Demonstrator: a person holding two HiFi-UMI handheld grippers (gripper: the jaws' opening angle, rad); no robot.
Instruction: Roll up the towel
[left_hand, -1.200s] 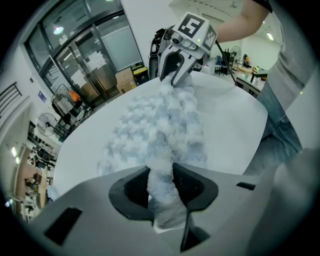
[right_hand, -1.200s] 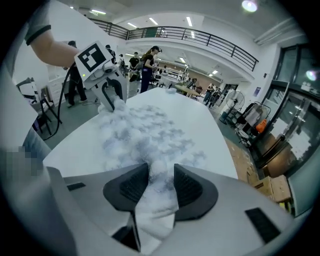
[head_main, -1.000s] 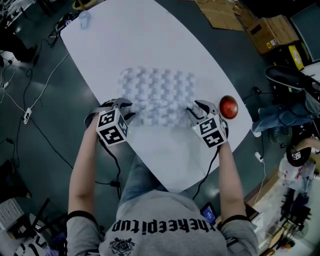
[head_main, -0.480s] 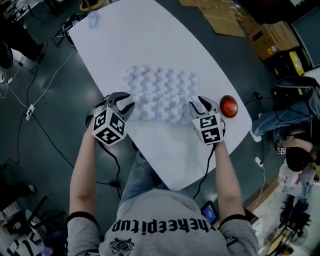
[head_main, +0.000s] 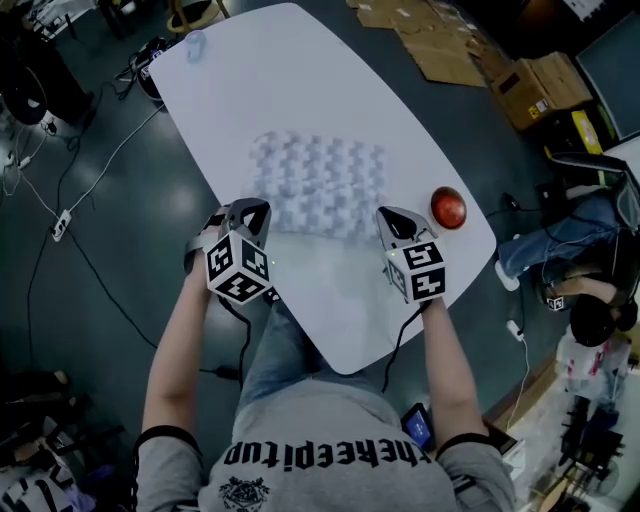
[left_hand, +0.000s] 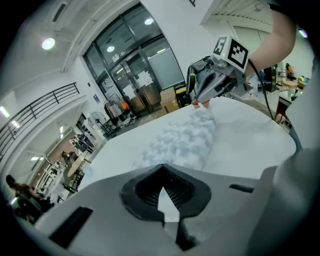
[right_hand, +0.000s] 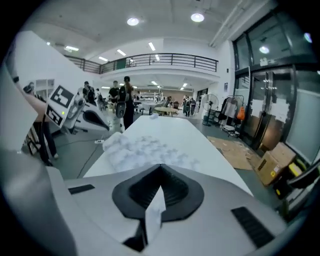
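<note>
Sitting close to the right edge of the table, a red ball is the nearest neighbour to the work. It lies just beside the right gripper and a little off the near right corner of the towel, touching neither. Up at the table's far left corner rests a small pale blue thing, too small to make out. Off the table, flattened cardboard and a cardboard box lie on the dark floor beyond the far right edge. Cables trail past the left edge.

The towel lies spread across the middle of the table, its near edge toward the person. The left gripper is clamped on the near left corner and the right gripper on the near right one. In each gripper view the jaws are pressed together with a thin white sliver of cloth pinched between them. The cloth bunches up at each held corner while the rest lies flat.

The towel is a pale blue-white rectangle with a puffy, bubbled weave in regular rows. The tabletop is smooth matte white, long, with rounded corners. The ball is round and glossy. The grippers are grey plastic with black ribbed pads, and each carries a cube of black-and-white square markers.
</note>
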